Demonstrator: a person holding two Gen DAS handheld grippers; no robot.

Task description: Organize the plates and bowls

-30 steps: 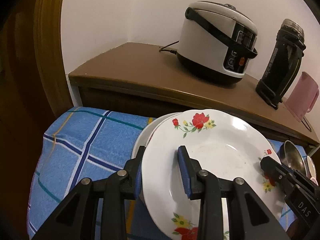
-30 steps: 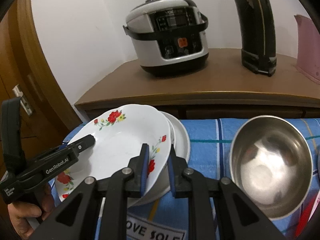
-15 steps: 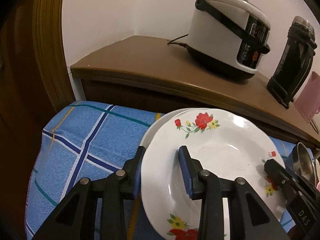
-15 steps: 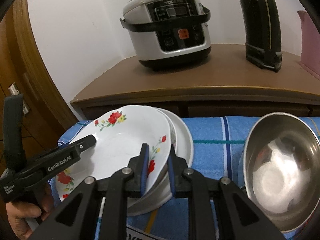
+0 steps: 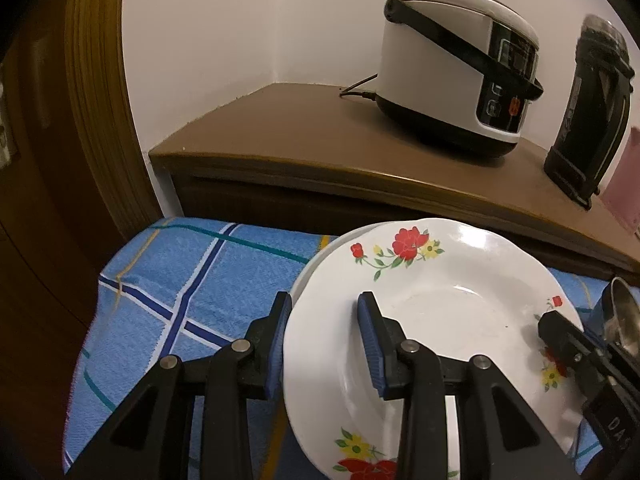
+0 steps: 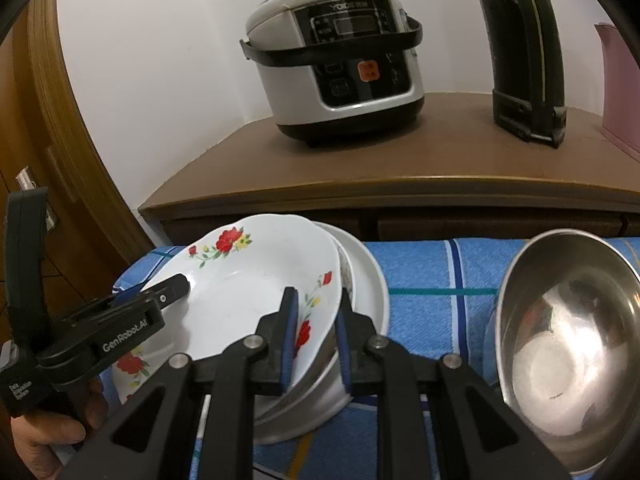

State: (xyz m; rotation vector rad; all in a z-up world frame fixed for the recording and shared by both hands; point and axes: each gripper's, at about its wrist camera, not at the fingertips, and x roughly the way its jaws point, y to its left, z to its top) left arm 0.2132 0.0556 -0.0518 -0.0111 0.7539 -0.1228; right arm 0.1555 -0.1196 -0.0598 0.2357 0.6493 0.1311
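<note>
A white plate with red flowers is held tilted over a stack of white dishes and a steel bowl under them. My left gripper is shut on the plate's left rim, one finger above and one below. My right gripper is shut on the plate's right rim. Each gripper shows in the other's view, the right one and the left one.
A large steel bowl stands tilted at the right on the blue checked cloth. Behind is a brown cabinet with a rice cooker, a black jug and a pink container.
Both grippers have lifted the flowered plate a little above the stack. The steel bowl under the stack now shows in the right wrist view.
</note>
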